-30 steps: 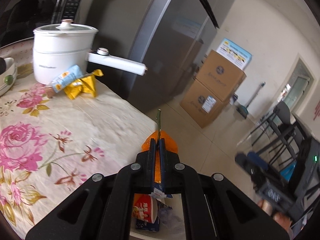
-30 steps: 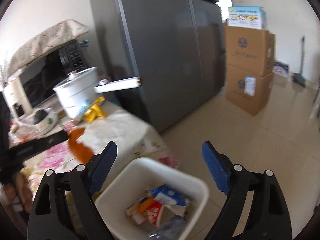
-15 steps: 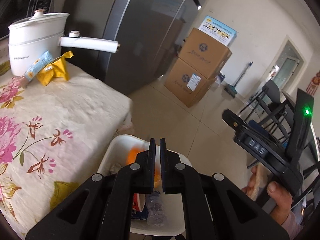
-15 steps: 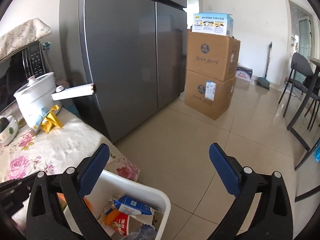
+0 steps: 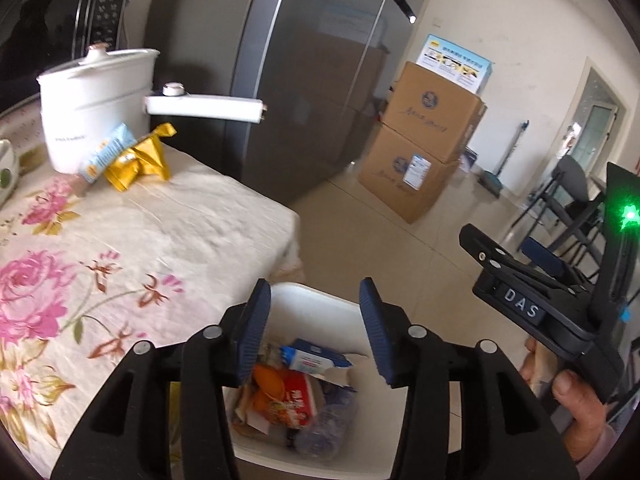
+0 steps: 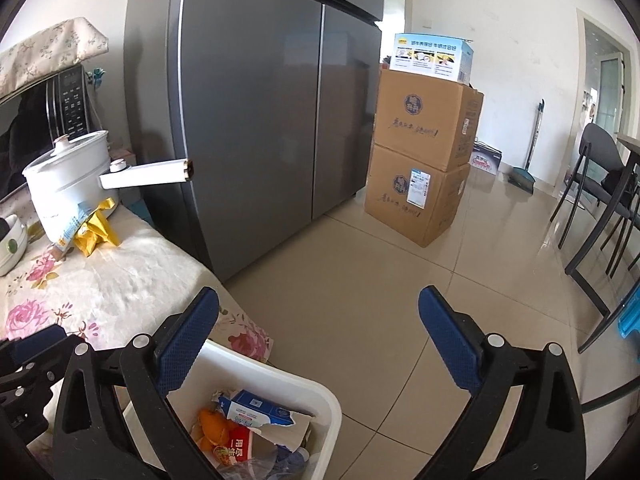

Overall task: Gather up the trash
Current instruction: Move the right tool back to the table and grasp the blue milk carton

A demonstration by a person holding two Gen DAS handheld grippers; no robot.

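My left gripper [image 5: 314, 330] is open and empty above the white trash bin [image 5: 320, 300] beside the table. An orange peel [image 5: 266, 378] lies in the bin among wrappers and a blue-white carton [image 5: 312, 360]. My right gripper [image 6: 318, 340] is open and empty over the bin's far rim [image 6: 280, 372]; the peel [image 6: 210, 426] shows there too. A yellow wrapper [image 5: 138, 158] and a blue wrapper [image 5: 106, 152] lie on the floral tablecloth [image 5: 100, 248] by the white pot [image 5: 96, 100].
A grey fridge [image 6: 256, 120] stands behind the table. Stacked cardboard boxes [image 6: 424, 152] sit on the tiled floor. Dark chairs [image 6: 600, 184] stand at the right. A white bowl [image 6: 10, 244] is at the table's left edge.
My left gripper moved over the bin, opened and let go of the orange peel, which now lies in the bin. My right gripper stayed open and shifted slightly.
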